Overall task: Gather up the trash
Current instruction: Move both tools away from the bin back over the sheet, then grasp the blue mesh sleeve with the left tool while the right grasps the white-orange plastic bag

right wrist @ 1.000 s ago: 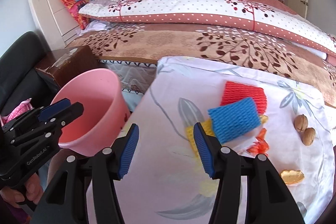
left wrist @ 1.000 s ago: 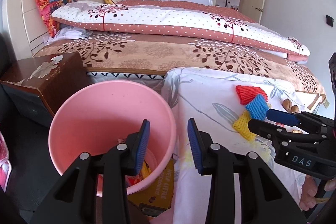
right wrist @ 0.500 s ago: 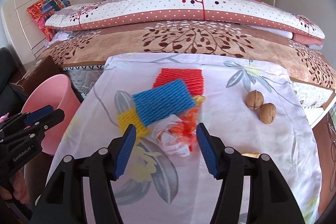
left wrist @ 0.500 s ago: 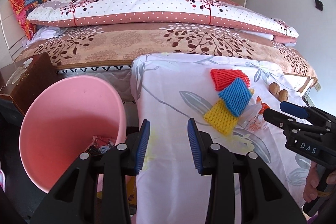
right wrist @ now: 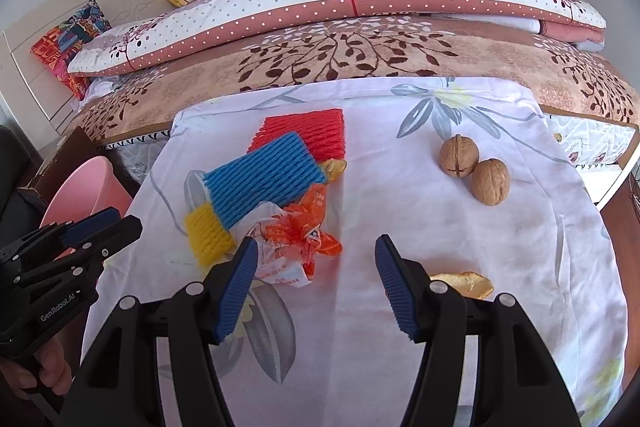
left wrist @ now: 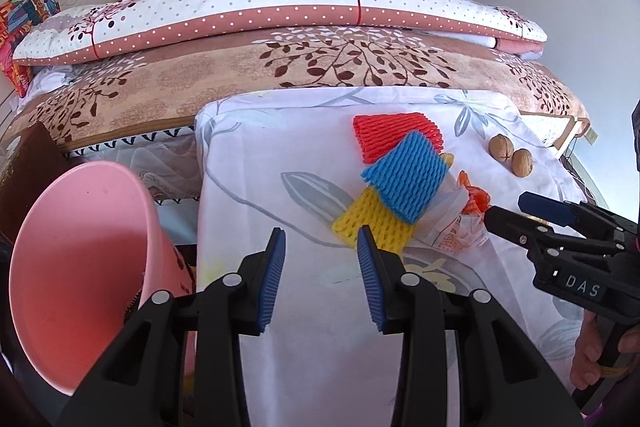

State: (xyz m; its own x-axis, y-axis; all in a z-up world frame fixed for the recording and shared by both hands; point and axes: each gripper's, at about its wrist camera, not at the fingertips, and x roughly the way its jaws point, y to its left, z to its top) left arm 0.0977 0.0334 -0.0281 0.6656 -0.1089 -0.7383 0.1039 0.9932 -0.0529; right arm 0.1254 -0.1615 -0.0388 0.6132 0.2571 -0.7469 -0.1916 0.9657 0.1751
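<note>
The right gripper (right wrist: 314,277) has swung from the round pink plastic bin (left wrist: 80,267) to the table, jaws apart and empty, the crumpled white-and-orange plastic wrapper (right wrist: 294,241) at its 11 o'clock. Beyond lie blue (right wrist: 262,179), yellow (right wrist: 206,235) and red foam fruit nets (right wrist: 310,133). The left gripper (left wrist: 320,279) also came off the bin, now at 9 o'clock, jaws apart: the next pickup looks imminent.

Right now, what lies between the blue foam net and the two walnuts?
In the right wrist view, between the blue foam net and the walnuts, only bare floral cloth.
</note>
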